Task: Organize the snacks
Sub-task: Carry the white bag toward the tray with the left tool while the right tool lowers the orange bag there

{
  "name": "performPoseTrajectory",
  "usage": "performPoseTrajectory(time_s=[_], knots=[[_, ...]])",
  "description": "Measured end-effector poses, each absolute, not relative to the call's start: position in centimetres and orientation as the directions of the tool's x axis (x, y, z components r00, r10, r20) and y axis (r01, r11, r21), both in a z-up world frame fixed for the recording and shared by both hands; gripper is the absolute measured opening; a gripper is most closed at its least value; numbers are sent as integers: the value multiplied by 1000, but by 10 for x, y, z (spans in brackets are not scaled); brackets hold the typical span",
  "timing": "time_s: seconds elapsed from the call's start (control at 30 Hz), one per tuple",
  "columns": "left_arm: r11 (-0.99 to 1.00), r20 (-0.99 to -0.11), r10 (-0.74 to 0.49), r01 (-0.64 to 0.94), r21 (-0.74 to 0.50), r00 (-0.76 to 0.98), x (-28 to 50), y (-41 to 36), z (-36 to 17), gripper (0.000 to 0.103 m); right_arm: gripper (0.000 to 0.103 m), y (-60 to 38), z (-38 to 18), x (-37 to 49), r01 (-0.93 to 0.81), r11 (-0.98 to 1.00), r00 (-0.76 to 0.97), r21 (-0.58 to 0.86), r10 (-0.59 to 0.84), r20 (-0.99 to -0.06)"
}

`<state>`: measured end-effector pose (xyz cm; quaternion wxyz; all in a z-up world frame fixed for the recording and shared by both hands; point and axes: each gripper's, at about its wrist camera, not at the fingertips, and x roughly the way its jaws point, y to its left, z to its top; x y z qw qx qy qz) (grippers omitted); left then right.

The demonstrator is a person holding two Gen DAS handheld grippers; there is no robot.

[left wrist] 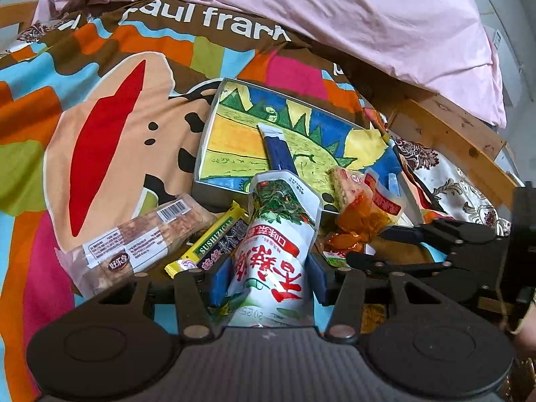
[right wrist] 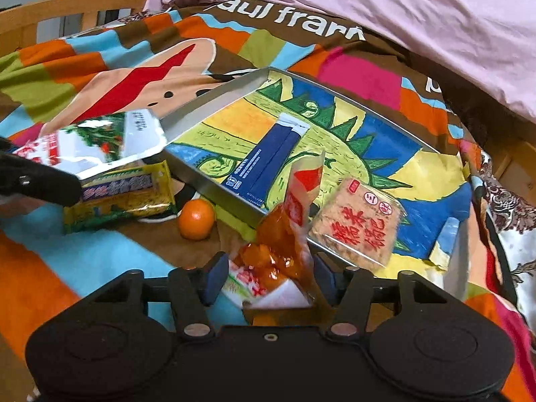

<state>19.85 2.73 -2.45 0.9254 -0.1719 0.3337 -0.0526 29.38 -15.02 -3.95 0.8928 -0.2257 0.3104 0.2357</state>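
My left gripper point(left wrist: 268, 281) is shut on a white snack pouch point(left wrist: 278, 234) with red characters and a green leaf picture, held just short of the metal tray point(left wrist: 204, 140); the pouch also shows in the right wrist view point(right wrist: 97, 147). My right gripper point(right wrist: 268, 276) is shut on an orange snack packet point(right wrist: 281, 234), held at the tray's point(right wrist: 214, 100) near edge; the packet also shows in the left wrist view point(left wrist: 361, 214). In the tray lie a blue stick packet point(right wrist: 268, 160) and a square rice cake pack point(right wrist: 358, 221).
A yellow snack bar point(right wrist: 124, 194), a mandarin orange point(right wrist: 196, 219) and a clear-wrapped cracker pack point(left wrist: 144, 244) lie on the colourful bedspread point(left wrist: 100, 117) left of the tray. A pink quilt point(left wrist: 335, 10) is piled behind. A wooden bed frame point(left wrist: 452, 127) runs on the right.
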Motion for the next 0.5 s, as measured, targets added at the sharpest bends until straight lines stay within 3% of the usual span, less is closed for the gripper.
performPoseTrajectory(time_s=[0.3, 0.33, 0.4, 0.5], knots=[[934, -564, -190, -28, -355, 804, 209, 33, -17, 53, 40, -137, -28, 278, -578, 727, 740, -370, 275, -615], [934, -555, -186, -30, -356, 811, 213, 34, -15, 53, 37, -136, -24, 276, -573, 728, 748, -376, 277, -603], [932, -533, -174, -37, -362, 828, 220, 37, -9, 53, 10, -136, -17, 276, -553, 739, 769, -385, 273, -579], [927, -501, -164, -41, -374, 850, 233, 41, -1, 53, 11, -139, -12, 283, -548, 755, 762, -360, 273, -588]])
